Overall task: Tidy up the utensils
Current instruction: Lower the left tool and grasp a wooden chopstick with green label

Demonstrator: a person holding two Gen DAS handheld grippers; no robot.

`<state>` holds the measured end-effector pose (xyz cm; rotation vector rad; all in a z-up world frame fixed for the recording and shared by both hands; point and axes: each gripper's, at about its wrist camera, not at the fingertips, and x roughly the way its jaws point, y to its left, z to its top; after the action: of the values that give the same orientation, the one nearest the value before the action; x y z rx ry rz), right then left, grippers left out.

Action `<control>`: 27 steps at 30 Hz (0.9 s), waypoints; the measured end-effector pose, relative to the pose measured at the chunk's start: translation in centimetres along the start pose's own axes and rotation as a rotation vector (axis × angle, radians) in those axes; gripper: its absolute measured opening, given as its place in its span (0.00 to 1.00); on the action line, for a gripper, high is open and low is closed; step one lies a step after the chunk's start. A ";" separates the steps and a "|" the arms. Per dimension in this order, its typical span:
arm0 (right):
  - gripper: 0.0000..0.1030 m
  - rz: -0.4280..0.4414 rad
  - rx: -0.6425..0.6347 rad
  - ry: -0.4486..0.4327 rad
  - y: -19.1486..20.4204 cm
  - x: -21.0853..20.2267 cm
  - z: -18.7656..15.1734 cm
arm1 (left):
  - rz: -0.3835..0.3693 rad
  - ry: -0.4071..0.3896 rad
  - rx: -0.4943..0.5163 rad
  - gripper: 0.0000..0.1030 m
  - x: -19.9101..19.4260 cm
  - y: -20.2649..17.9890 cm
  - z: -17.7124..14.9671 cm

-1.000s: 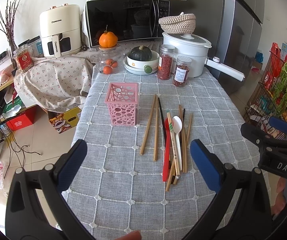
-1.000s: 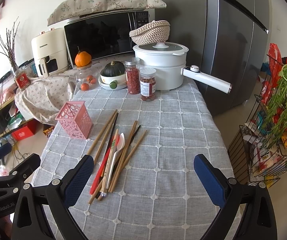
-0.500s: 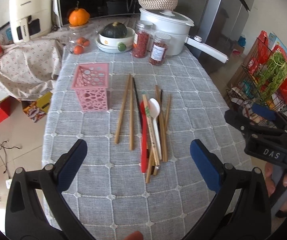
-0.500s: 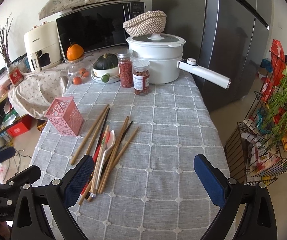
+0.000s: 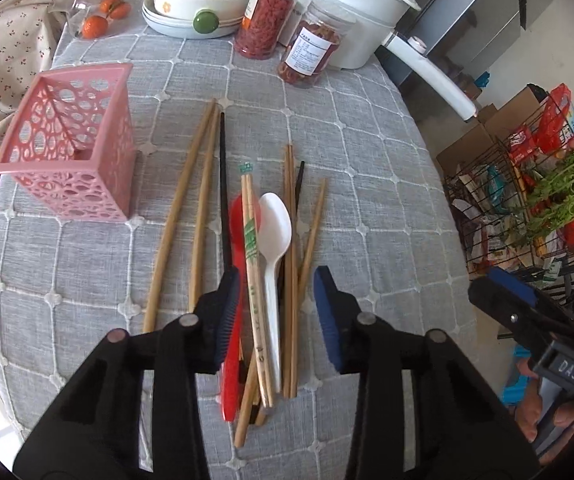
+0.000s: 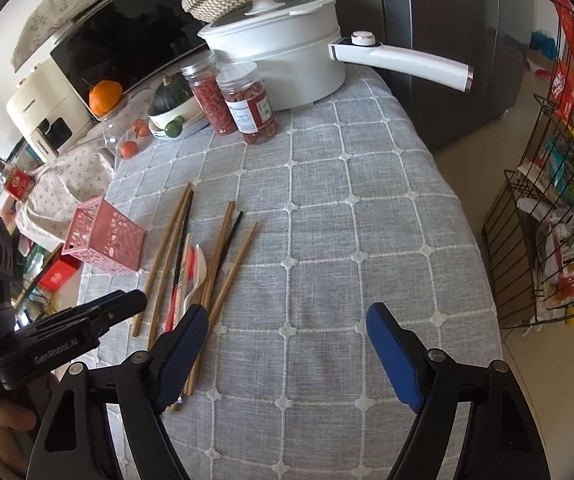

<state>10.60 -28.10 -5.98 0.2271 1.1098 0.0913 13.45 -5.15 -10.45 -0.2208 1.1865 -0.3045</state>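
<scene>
A pile of utensils lies on the grey checked tablecloth (image 5: 367, 184): a white plastic spoon (image 5: 275, 220), a red spoon (image 5: 232, 364), paper-wrapped chopsticks (image 5: 252, 248), a black chopstick (image 5: 223, 184) and several wooden chopsticks (image 5: 175, 216). A pink perforated holder (image 5: 71, 144) stands upright to their left. My left gripper (image 5: 277, 312) hangs low over the near end of the pile. Its jaws are closing, with the white spoon's handle and chopsticks between them, and the pads are not pressing. My right gripper (image 6: 287, 330) is closing over bare cloth right of the pile (image 6: 207, 264).
Two jars (image 5: 307, 52), a white pot with a long handle (image 6: 287, 64) and a bowl holding a squash (image 5: 195, 4) stand at the far end. A wire rack with greens (image 5: 535, 200) stands off the table's right edge. Bare cloth lies right of the pile.
Both grippers dropped and moved forward toward the pile. The left jaws narrowed from wide apart to straddling the spoon and chopsticks; the right jaws narrowed slightly.
</scene>
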 end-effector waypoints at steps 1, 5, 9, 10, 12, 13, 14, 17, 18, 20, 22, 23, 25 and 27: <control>0.77 0.002 0.006 0.014 -0.2 0.5 0.1 | 0.008 0.005 0.002 0.32 0.8 0.1 0.3; 0.76 0.012 0.019 0.056 -0.5 1.9 0.1 | 0.031 0.031 -0.045 0.22 3.4 1.3 1.3; 0.76 0.011 -0.002 0.064 0.0 2.4 0.3 | 0.028 0.053 -0.096 0.17 4.6 1.9 1.6; 0.76 0.013 -0.006 0.066 0.2 2.5 0.3 | 0.028 0.057 -0.100 0.16 4.9 2.0 1.7; 0.76 0.016 -0.010 0.071 0.4 2.7 0.4 | 0.039 0.059 -0.100 0.10 5.0 1.9 1.7; 0.76 0.015 -0.011 0.073 0.5 2.8 0.4 | 0.044 0.058 -0.103 0.10 5.1 1.9 1.7; 0.76 0.015 -0.011 0.075 0.5 2.9 0.4 | 0.050 0.050 -0.106 0.10 5.1 1.9 1.7; 0.76 0.012 -0.011 0.080 0.6 3.2 0.6 | 0.056 0.031 -0.105 0.05 4.5 1.9 1.8; 0.76 0.011 -0.012 0.079 0.7 3.2 0.6 | 0.053 0.020 -0.103 0.05 4.0 1.8 1.7; 0.76 0.009 -0.007 0.079 0.7 3.4 0.7 | 0.050 -0.014 -0.087 0.05 2.9 1.5 2.0; 0.76 0.013 0.005 0.080 0.7 3.6 0.9 | 0.047 -0.058 -0.061 0.05 1.3 1.1 2.0; 0.76 0.018 0.012 0.080 0.7 3.7 1.0 | 0.043 -0.084 -0.045 0.05 0.4 0.9 1.9; 0.74 0.030 0.022 0.085 0.9 4.2 1.3 | 0.046 -0.137 -0.005 0.06 -1.4 0.4 1.7; 0.69 0.040 0.029 0.096 1.3 5.0 1.7 | 0.057 -0.192 0.039 0.05 -3.3 0.2 1.3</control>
<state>14.37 -26.09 -9.32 0.2729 1.2028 0.1227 13.56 -3.80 -7.16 -0.1778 0.9941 -0.2508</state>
